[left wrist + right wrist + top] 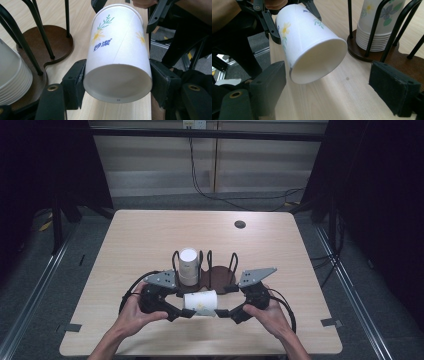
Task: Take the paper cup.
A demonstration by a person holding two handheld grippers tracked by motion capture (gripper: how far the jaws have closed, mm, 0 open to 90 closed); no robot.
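Matt paper cup (117, 62), pale wood-grain table (150, 240), glossy dark wooden base (53, 41)

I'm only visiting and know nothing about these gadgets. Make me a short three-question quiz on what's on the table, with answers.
1. True or false: the left gripper is clamped on the loose cup.
2. Where does the cup stack sit? A) in the rack B) flat on the table C) in a hand
3. Fill in: the right gripper has its jaws ____ around the loose cup's mouth.

Key
1. True: both pads press its base end, and the cup lies on its side between the grippers.
2. A: upright among the rack's black wire loops, on its brown base.
3. Open: the right-hand pad stands well clear of the rim.
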